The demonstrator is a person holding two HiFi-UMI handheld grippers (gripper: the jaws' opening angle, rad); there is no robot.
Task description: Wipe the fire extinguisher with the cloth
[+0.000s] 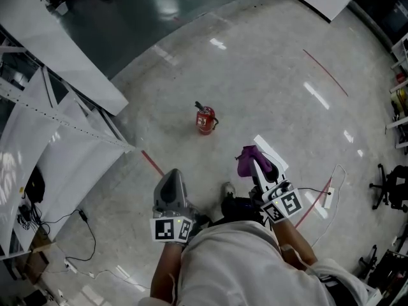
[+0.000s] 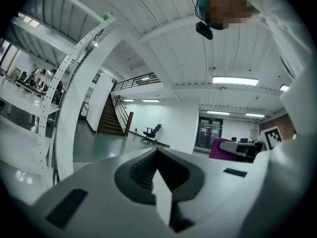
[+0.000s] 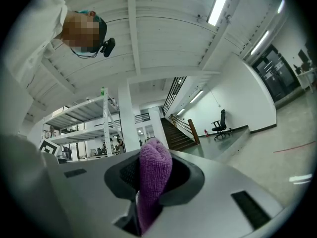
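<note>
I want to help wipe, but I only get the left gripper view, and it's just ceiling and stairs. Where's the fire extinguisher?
Observer: The head view shows the red fire extinguisher standing upright on the floor, out in front of the person.
Operator: Who's got the cloth?
Observer: The right gripper is shut on the purple cloth; its own view shows the cloth sticking up between the jaws.
Operator: Is the cloth touching it?
Observer: No. In the head view the cloth is clearly apart from the fire extinguisher, nearer the person.
</note>
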